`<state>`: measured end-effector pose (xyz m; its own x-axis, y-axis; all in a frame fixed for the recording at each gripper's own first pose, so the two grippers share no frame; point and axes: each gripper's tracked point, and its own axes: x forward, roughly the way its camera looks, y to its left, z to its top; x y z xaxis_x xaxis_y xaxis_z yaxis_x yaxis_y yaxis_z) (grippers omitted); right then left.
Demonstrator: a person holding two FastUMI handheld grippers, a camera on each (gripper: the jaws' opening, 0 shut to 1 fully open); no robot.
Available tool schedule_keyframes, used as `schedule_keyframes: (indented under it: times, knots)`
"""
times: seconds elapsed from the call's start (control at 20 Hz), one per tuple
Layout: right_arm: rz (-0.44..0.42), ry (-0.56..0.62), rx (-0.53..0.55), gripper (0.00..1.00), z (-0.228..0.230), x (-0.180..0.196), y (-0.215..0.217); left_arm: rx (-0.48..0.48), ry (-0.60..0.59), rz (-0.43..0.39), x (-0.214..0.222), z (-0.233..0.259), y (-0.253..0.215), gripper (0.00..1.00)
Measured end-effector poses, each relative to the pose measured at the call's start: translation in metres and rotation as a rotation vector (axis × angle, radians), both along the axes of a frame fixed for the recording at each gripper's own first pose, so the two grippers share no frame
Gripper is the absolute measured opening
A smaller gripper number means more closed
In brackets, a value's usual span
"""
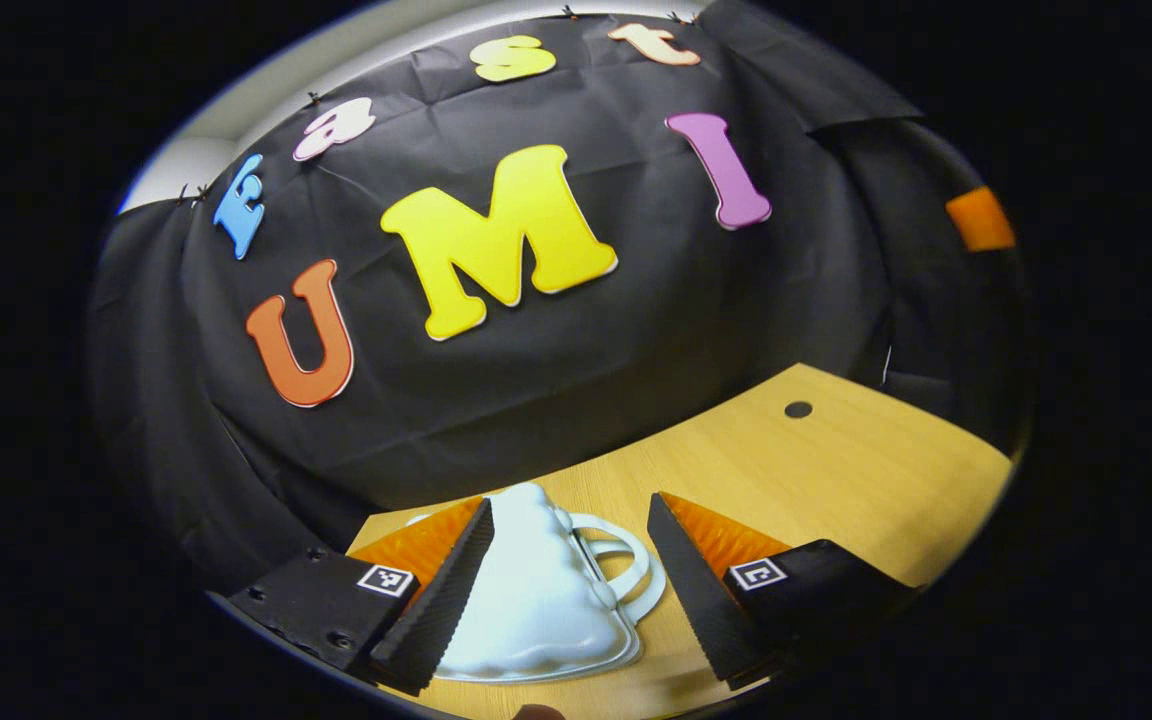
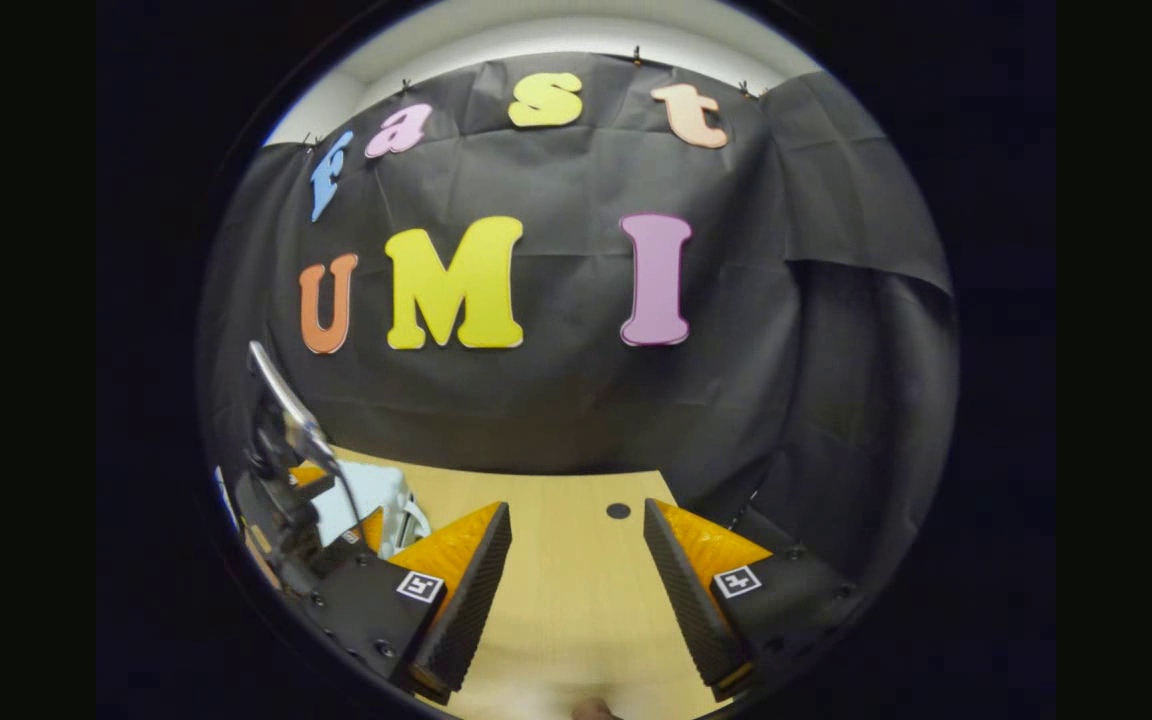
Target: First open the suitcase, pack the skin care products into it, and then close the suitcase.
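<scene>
The opening step seems to be in hand: the left gripper [image 1: 566,585] is hovering with fingers released over the closed white suitcase [image 1: 536,600], which is lying flat on the table [image 1: 816,470]. Its handle [image 1: 626,570] is pointing right, long axis running away from the camera. Next, the fingers need to catch the lid's edge. The right gripper [image 2: 576,590] is hanging released, holding nothing.

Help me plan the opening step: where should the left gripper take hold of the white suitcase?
Probably the looped handle on the white suitcase, coming from above: the loop stands out past the shell's edge over the table, while the shell is wide and domed. The left gripper is open over it.
</scene>
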<state>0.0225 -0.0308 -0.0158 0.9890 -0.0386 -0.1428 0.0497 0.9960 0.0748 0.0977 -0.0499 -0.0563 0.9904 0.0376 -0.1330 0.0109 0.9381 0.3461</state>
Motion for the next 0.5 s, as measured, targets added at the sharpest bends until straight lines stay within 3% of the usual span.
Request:
schedule_keyframes:
  times: [0.2,0.5]
  knots:
    - [0.018,-0.045,-0.032,0.79,0.016,-0.015,0.038,-0.176,-0.020,0.025,-0.046,0.040,0.042,0.98]
    - [0.018,-0.056,-0.047,0.79,0.023,-0.027,0.092,-0.315,-0.051,0.101,-0.074,0.067,0.119,0.99]
